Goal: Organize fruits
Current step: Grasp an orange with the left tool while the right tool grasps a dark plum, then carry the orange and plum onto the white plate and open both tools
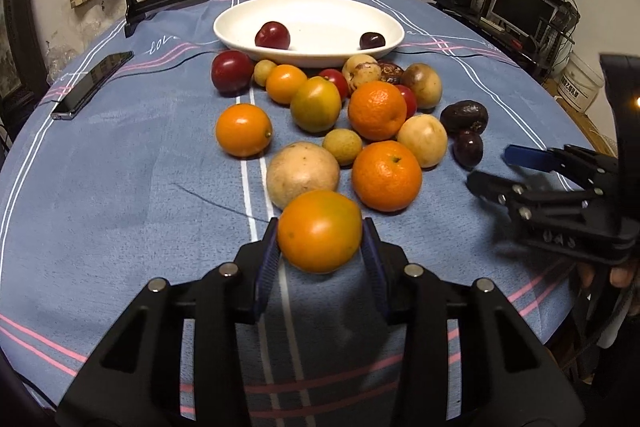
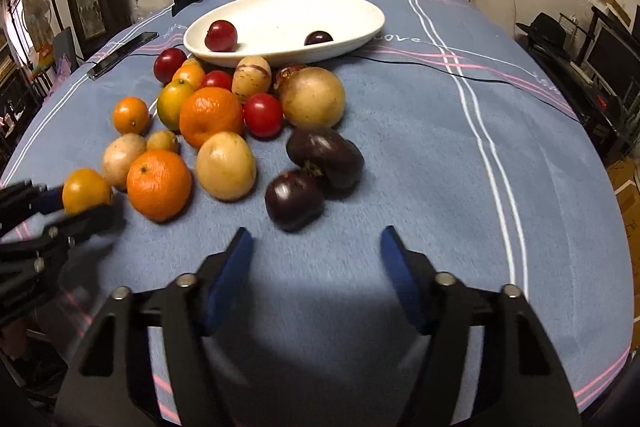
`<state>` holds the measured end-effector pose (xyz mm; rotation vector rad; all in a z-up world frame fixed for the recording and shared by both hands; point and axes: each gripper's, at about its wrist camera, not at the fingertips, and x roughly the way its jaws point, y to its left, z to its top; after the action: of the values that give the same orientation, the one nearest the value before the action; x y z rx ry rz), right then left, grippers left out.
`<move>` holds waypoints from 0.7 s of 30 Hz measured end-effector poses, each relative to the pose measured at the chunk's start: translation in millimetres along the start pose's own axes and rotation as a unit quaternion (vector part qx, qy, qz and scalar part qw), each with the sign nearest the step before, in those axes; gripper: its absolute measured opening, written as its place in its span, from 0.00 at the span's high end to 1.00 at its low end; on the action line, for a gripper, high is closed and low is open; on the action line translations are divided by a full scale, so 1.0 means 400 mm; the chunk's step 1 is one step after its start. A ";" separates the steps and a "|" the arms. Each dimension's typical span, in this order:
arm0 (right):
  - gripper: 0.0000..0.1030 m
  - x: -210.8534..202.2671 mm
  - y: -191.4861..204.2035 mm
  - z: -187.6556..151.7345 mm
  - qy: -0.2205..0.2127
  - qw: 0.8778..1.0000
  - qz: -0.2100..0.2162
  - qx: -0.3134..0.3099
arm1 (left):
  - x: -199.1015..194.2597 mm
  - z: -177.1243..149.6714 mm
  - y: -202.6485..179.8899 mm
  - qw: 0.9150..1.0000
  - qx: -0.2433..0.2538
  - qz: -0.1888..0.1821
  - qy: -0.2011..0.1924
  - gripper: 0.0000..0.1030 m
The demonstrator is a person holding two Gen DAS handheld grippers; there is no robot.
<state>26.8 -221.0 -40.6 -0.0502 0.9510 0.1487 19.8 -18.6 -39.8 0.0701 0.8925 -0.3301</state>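
Pinching a small orange fruit at its widest middle in my left gripper, near the pile's left front, I judge it smooth, firm, light, while my right gripper hangs spread and empty before a dark purple fruit, the white dish far behind.

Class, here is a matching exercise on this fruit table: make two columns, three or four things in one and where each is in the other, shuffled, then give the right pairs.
Things
1. small orange fruit
2. red plum
3. phone
4. right gripper

Places
A. in the white bowl
B. open above the bare cloth
C. between the left gripper's pads
D. flat on the cloth, left of the bowl

Pairs: 1-C, 2-A, 3-D, 4-B
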 end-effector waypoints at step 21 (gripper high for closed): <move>0.70 -0.065 -0.018 -0.001 -0.044 0.998 0.050 0.019 | -0.026 0.012 0.015 1.000 -0.005 0.007 -0.011 0.61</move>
<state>12.7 -231.0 -19.8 0.0384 0.8677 0.2235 19.2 -11.1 -29.2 0.0629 0.8716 -0.3119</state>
